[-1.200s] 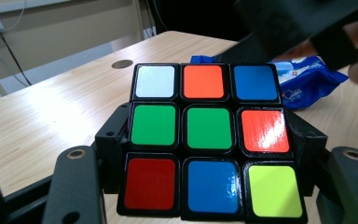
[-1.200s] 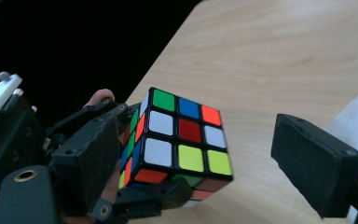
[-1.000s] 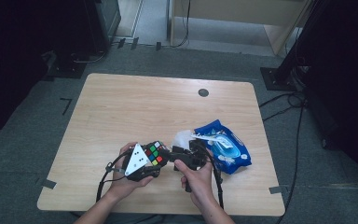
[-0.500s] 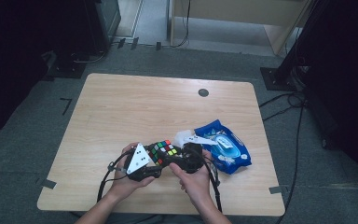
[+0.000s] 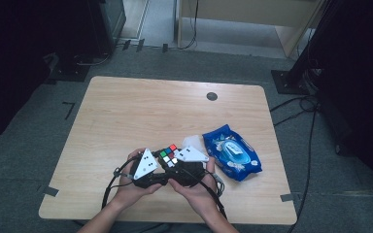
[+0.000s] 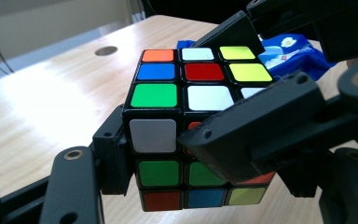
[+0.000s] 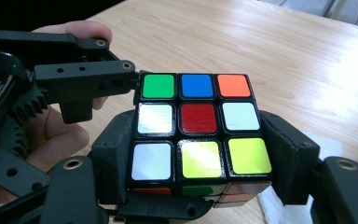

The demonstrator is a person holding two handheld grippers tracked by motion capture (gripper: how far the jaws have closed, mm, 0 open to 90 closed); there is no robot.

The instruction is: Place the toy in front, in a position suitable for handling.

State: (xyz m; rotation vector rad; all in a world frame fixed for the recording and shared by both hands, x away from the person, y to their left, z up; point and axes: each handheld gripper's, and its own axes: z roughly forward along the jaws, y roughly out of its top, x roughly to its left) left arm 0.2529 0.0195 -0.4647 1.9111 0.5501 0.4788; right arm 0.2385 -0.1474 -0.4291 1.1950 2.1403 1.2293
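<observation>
A scrambled Rubik's cube (image 5: 167, 156) is held just above the near middle of the wooden table (image 5: 150, 111), between two hand-held grippers. My left gripper (image 5: 159, 164) is shut on the cube (image 6: 186, 79); its left pad (image 6: 115, 154) presses the cube's side. My right gripper (image 5: 176, 164) comes in from the other side. Its jaws have just been closing, and its two pads now clamp the near layer of the cube (image 7: 198, 116) on both flanks. The right gripper (image 7: 198, 165) looks down on the red-centred face.
A blue wet-wipes pack (image 5: 230, 151) lies just right of the hands, with a white tissue (image 5: 192, 141) beside it. A dark round grommet (image 5: 211, 96) sits near the table's far edge. Black stands and cables ring the table on the floor.
The right gripper has moved left from beside the wipes pack to the cube and its jaws have come in on it. The left gripper has kept still with the cube.
</observation>
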